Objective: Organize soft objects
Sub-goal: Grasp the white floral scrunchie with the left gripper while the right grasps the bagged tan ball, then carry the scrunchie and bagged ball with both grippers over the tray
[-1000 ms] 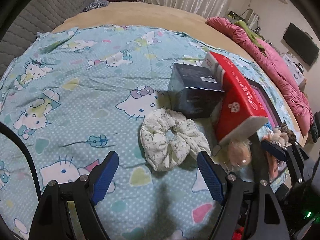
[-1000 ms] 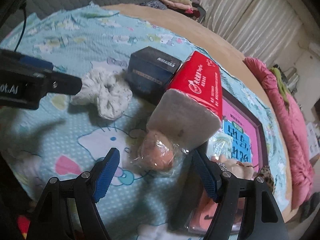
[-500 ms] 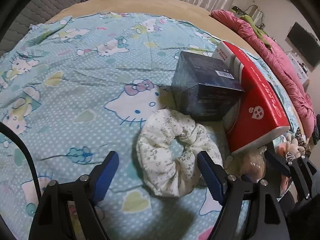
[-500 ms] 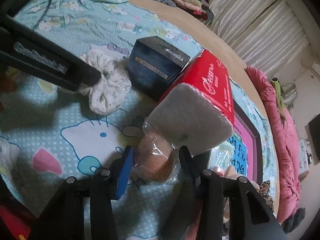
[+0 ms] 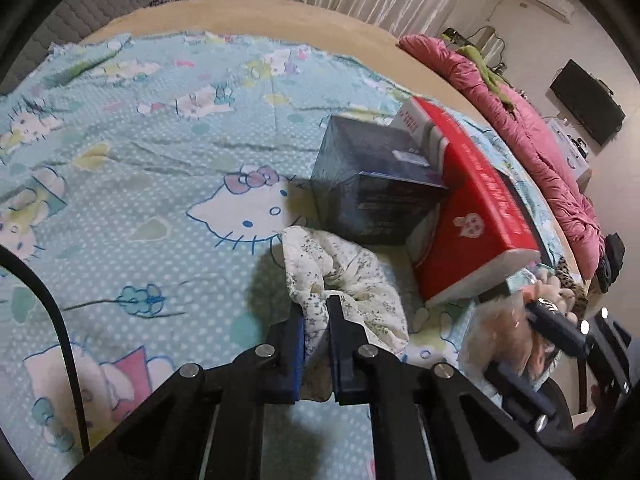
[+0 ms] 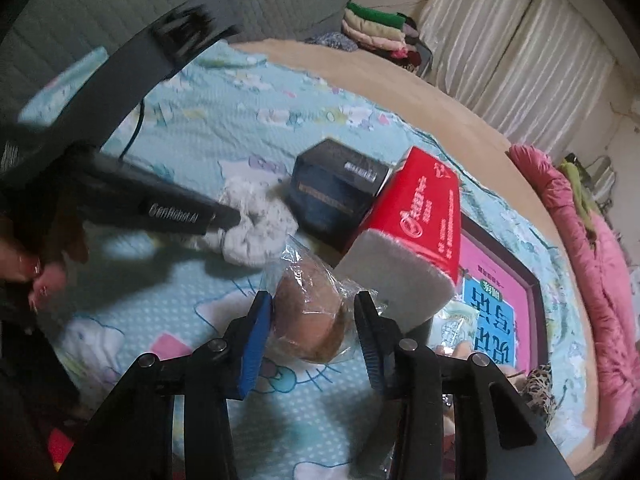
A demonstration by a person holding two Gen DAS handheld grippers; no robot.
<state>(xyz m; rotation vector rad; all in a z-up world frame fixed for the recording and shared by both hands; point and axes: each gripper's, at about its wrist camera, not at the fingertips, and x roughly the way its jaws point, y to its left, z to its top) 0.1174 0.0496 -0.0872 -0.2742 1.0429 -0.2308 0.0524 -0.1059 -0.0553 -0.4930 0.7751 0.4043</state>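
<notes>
A white floral scrunchie (image 5: 344, 280) lies on the Hello Kitty sheet (image 5: 160, 184) in front of a dark blue box (image 5: 372, 184). My left gripper (image 5: 316, 344) is shut on the scrunchie's near edge; the cloth is pinched between the blue pads. It also shows in the right wrist view (image 6: 256, 232), with the left gripper's tip on it. A brown bun in a clear plastic bag (image 6: 312, 320) sits between my right gripper's (image 6: 310, 340) fingers, which are closed against its sides. In the left wrist view the bun (image 5: 500, 332) is blurred at the right.
A red tissue pack (image 5: 468, 216) leans beside the blue box. A pink book in a dark frame (image 6: 500, 300) lies behind it. A pink quilt (image 5: 520, 120) runs along the bed's far right edge. Folded clothes (image 6: 376, 28) are stacked beyond the bed.
My left gripper moved forward and closed on the scrunchie, lifting its near edge. My right gripper closed on the bagged bun and raised it slightly.
</notes>
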